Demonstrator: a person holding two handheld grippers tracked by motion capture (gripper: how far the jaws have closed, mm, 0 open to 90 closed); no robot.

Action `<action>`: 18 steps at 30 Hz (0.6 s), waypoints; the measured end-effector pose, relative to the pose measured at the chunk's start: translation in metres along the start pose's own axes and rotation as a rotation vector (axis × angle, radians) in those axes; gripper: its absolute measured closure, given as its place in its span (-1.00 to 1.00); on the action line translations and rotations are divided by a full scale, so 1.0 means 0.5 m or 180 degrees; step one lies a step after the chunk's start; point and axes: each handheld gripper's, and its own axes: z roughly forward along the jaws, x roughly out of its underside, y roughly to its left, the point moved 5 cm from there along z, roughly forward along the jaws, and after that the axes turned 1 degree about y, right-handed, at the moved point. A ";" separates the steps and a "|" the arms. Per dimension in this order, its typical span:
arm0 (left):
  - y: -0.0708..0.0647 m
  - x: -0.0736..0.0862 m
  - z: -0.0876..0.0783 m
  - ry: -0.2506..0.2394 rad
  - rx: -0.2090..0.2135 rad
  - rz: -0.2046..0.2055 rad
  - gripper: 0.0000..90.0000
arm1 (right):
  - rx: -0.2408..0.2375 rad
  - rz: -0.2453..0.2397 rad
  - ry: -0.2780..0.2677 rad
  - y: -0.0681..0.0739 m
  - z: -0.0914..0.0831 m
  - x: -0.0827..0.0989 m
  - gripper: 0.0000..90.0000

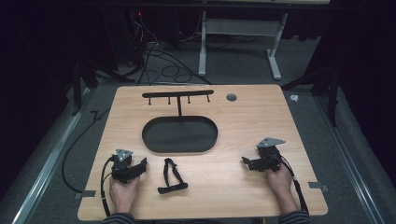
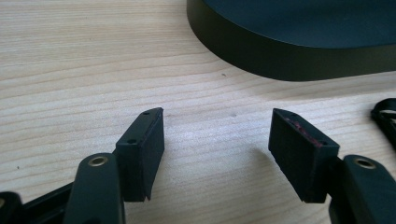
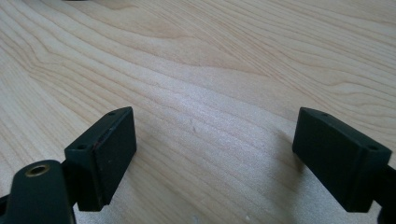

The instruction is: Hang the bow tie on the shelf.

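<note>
Black and limp, the looped strap point(image 1: 171, 176) is lying between the gaping, empty left gripper point(image 1: 141, 164) and right gripper point(image 1: 246, 162), likely best pinched mid-band.

1. The black strap point(image 1: 171, 176) is a narrow band folded into a long loop that lies flat on the wood.
2. One end points away from the person, and the other end bends into a short flat tail on the near side.
3. It lies just beside the left gripper point(image 1: 141, 164), on that gripper's right, without touching it.
4. It is well apart from the right gripper point(image 1: 246, 162), between the two.
5. In the left gripper view its edge point(image 2: 385, 116) shows beyond the right-hand jaw.
</note>
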 end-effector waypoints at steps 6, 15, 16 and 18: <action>-0.008 -0.010 -0.016 -0.0078 0.0072 -0.0004 -0.18 | 0.0000 0.0001 0.0000 0.000 0.000 0.000 -0.68; -0.033 -0.021 -0.029 -0.0104 0.0217 0.0029 -0.15 | 0.0000 0.0000 0.0000 0.000 0.000 0.000 -0.68; -0.036 -0.022 -0.031 -0.0106 0.0234 0.0041 -0.15 | -0.0004 -0.0008 0.0004 0.000 0.000 0.000 -0.68; -0.045 -0.025 -0.035 -0.0109 0.0274 0.0064 -0.14 | 0.0000 -0.0008 -0.0002 0.000 0.000 0.000 -0.68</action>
